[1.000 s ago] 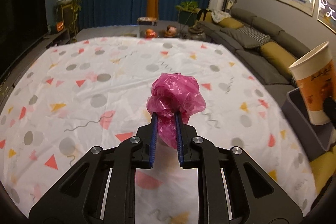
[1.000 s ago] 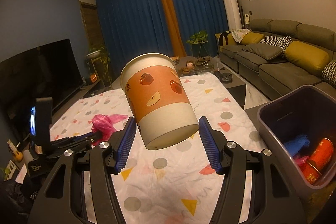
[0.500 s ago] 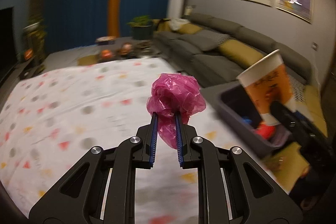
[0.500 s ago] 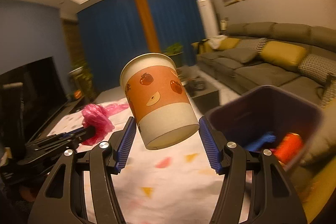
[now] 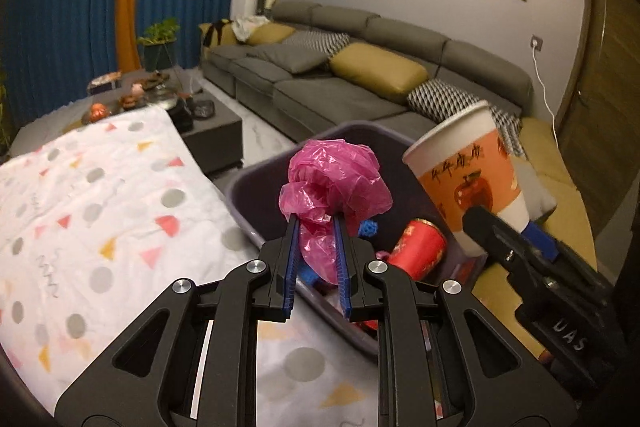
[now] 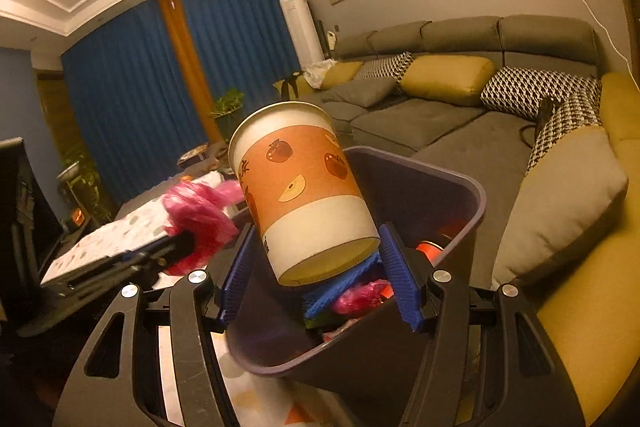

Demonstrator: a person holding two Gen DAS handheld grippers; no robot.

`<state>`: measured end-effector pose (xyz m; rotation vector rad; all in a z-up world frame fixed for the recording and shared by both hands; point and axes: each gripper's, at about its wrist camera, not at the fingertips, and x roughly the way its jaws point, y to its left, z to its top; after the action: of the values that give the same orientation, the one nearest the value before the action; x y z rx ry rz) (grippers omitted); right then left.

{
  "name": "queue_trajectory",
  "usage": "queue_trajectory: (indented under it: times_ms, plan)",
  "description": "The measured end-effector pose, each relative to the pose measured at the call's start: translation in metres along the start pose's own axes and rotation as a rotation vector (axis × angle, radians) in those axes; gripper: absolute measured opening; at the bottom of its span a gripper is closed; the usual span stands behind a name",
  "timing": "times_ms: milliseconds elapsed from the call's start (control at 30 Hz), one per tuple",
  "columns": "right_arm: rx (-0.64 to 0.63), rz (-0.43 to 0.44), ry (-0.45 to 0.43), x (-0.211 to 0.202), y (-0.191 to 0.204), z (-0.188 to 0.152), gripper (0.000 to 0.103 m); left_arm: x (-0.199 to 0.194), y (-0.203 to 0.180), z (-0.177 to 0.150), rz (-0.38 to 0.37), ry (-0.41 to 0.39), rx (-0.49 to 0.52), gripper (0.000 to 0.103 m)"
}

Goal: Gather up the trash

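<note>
Lamplit living room, grey sofa [image 5: 360, 67] behind a bench [image 5: 100, 195] under a spotted cloth. At its edge stands the dark bin [image 6: 460, 211], already holding a red can [image 5: 420, 247] and blue scraps. Over its mouth the left gripper [image 5: 316, 259] has its jaws clamped on a crumpled pink bag [image 5: 332, 183], and the right gripper [image 6: 316, 267] has its jaws clamped on the base of a paper cup [image 6: 300, 187]. The light bag could cling to the pads or drift onto the cloth if released at the rim, and the tilted cup could catch the wall and tip out. A second ago both loads hung over the bench; now they hang above the bin.
</note>
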<state>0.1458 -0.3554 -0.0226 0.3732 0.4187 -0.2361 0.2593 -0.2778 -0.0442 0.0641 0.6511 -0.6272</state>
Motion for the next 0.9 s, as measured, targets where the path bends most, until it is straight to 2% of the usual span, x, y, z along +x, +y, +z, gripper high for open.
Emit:
queue_trajectory:
  times_ms: [67,167,233,333,467,533,633,700,800,900]
  plan:
    - [0.008,0.001,0.002,0.002,-0.005,-0.004,0.061,0.006,0.000,-0.003,-0.025,0.012,-0.004,0.017]
    - [0.026,0.013,0.014,0.008,-0.008,0.000,0.062,0.014,0.001,-0.008,-0.056,0.032,0.006,0.024]
    - [0.033,0.025,0.020,0.013,-0.012,0.003,0.062,0.016,0.006,-0.011,-0.047,0.031,0.016,0.046]
    - [0.039,0.030,0.023,0.014,-0.009,0.004,0.069,0.013,0.016,-0.014,-0.039,0.027,-0.001,0.062]
    - [0.006,0.002,0.005,0.003,0.000,0.004,0.075,-0.004,0.033,-0.021,0.039,0.003,-0.032,0.077]
    - [-0.043,-0.022,-0.011,-0.004,0.008,0.003,0.083,-0.020,0.040,-0.025,0.082,-0.020,-0.048,0.086]
    - [-0.130,-0.055,-0.036,-0.020,0.028,-0.003,0.090,-0.054,0.051,-0.032,0.184,-0.064,-0.053,0.092]
    - [-0.183,-0.072,-0.062,-0.035,0.044,-0.010,0.098,-0.075,0.056,-0.038,0.223,-0.087,-0.056,0.095]
    - [-0.232,-0.060,-0.082,-0.053,0.060,-0.020,0.098,-0.113,0.065,-0.054,0.307,-0.134,-0.076,0.097]
    - [-0.228,-0.020,-0.074,-0.069,0.070,-0.027,0.098,-0.148,0.070,-0.070,0.392,-0.166,-0.074,0.097]
